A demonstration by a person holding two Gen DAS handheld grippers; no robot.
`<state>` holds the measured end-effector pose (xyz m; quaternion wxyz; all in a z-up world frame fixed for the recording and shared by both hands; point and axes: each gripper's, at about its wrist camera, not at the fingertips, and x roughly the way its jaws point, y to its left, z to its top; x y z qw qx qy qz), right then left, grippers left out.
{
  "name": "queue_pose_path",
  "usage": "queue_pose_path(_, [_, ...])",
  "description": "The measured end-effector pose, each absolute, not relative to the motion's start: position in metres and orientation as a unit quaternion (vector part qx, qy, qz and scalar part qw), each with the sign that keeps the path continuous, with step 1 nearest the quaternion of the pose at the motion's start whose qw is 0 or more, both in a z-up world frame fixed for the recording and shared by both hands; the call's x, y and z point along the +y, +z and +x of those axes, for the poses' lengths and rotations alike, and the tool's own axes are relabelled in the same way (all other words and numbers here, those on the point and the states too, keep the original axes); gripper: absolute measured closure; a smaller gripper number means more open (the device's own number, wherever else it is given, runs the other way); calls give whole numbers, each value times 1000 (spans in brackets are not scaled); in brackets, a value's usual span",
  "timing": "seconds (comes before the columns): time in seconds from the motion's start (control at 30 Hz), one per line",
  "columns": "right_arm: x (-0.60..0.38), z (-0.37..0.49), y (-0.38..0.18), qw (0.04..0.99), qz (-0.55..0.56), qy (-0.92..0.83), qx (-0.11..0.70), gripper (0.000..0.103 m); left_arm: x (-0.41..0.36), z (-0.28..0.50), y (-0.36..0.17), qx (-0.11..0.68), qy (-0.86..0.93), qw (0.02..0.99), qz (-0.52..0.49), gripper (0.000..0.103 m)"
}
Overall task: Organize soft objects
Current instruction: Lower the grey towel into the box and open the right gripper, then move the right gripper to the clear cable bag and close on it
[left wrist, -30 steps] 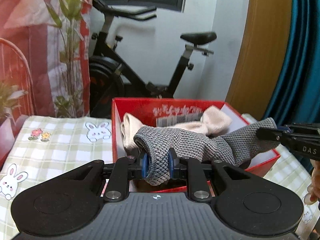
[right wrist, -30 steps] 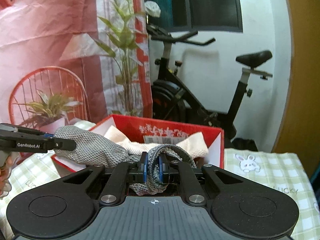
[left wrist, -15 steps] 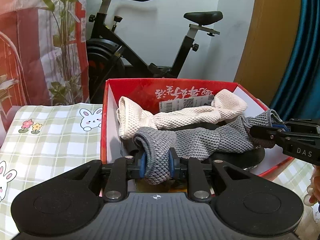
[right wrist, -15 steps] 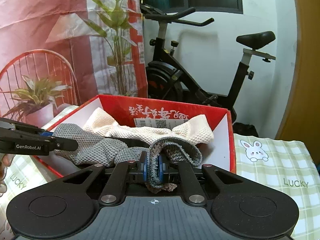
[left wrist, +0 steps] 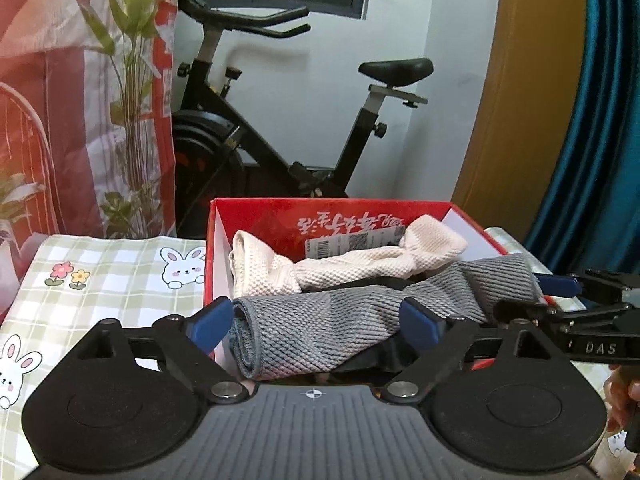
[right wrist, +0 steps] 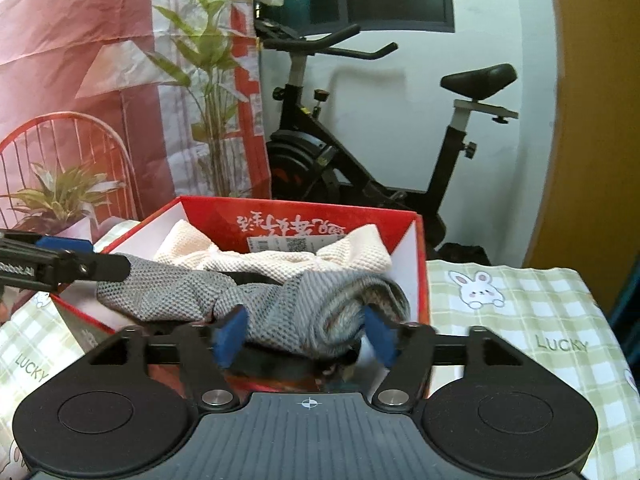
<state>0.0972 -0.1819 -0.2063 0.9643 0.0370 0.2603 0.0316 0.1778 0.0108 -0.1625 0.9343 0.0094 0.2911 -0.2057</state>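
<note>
A rolled grey knit cloth [left wrist: 352, 320] lies across the front of the red box [left wrist: 332, 210], on top of a dark item. A cream knit cloth [left wrist: 352, 266] lies behind it in the box. My left gripper [left wrist: 316, 322] is open, its blue pads on either side of the grey cloth's left end. My right gripper [right wrist: 306, 338] is open around the grey cloth [right wrist: 280, 300] at its right end. In the left wrist view the right gripper [left wrist: 560, 300] shows at the right edge. In the right wrist view the left gripper [right wrist: 72, 262] shows at the left edge.
The red box [right wrist: 400, 220] stands on a green checked tablecloth with rabbit prints [left wrist: 100, 280]. Behind the table stand an exercise bike [left wrist: 280, 140], a printed red backdrop with plants [right wrist: 100, 80] and a wooden door frame [left wrist: 520, 100].
Both grippers have opened and let go of the grey cloth, which now rests in the box. The cloth was lowered into the box over the last second.
</note>
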Motion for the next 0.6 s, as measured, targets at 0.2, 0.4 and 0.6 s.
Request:
queue_pose_path(0.2, [-183,76,-207,964,40,21,261,34,13,162,-159,293,-208,933,2,7])
queue_pose_path(0.4, [-180,56,-208,965,37,21,259,34,18,144,-164,305,-206,930,-13,6])
queue_pose_path(0.6, [-171,35,-210,968,26,31,246,33,24,122,-177,325,-206,922,-27,6])
